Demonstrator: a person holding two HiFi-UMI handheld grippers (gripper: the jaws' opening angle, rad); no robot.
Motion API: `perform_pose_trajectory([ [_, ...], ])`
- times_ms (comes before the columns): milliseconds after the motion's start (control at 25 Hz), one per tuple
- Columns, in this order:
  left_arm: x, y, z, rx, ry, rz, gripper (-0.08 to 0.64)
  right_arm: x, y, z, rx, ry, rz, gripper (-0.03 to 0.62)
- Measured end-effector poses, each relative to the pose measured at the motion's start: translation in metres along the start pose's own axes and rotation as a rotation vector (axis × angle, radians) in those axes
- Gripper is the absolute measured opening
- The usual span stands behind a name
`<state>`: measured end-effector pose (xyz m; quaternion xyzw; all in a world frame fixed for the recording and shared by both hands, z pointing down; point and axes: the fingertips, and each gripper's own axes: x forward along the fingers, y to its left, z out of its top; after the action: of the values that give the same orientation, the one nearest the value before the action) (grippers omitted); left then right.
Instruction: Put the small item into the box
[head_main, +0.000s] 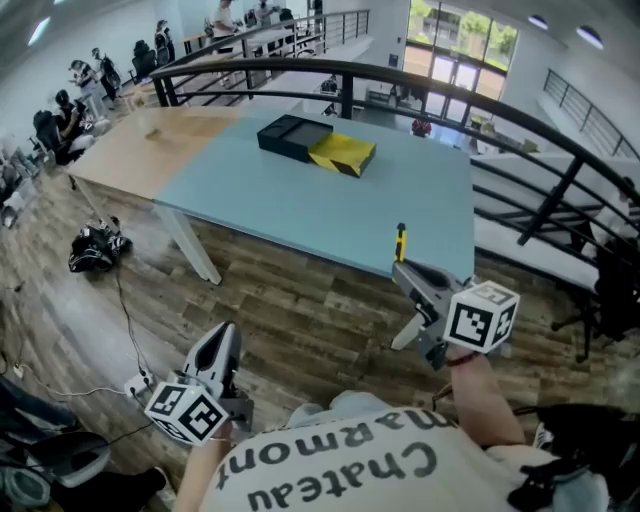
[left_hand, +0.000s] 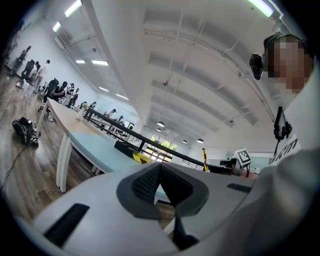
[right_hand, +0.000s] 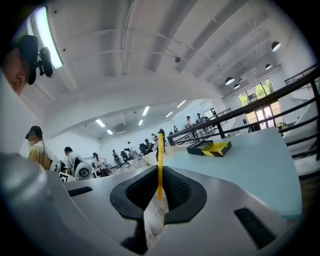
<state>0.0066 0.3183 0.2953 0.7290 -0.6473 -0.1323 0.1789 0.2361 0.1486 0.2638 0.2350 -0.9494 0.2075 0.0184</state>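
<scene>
I saw right gripper (right_hand: 160, 194) pinching yellow stick (right_hand: 160, 157) | left gripper (left_hand: 160, 171) pressed together, empty | box (head_main: 312, 146) lay on blue table (head_main: 300, 205)

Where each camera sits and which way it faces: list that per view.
Head view: on the person's head, aimed steeply down at the light blue table; left gripper, right gripper, a forearm and pale printed shirt show.
Left gripper view: rides the left gripper, aimed up past its shut, empty jaws; the person's shirt shows at right.
Right gripper view: rides the right gripper, aimed along jaws shut on the thin yellow stick; the person's head shows upper left.
Shared: all three show the black-and-yellow box.
</scene>
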Motion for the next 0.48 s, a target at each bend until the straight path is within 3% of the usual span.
perform_pose_trajectory([
  [480,0.023,0.056,0.0,-0.084,0.042,0.008,0.003,0.066,-0.008,-0.022,0.083,0.092,-0.03,0.051],
])
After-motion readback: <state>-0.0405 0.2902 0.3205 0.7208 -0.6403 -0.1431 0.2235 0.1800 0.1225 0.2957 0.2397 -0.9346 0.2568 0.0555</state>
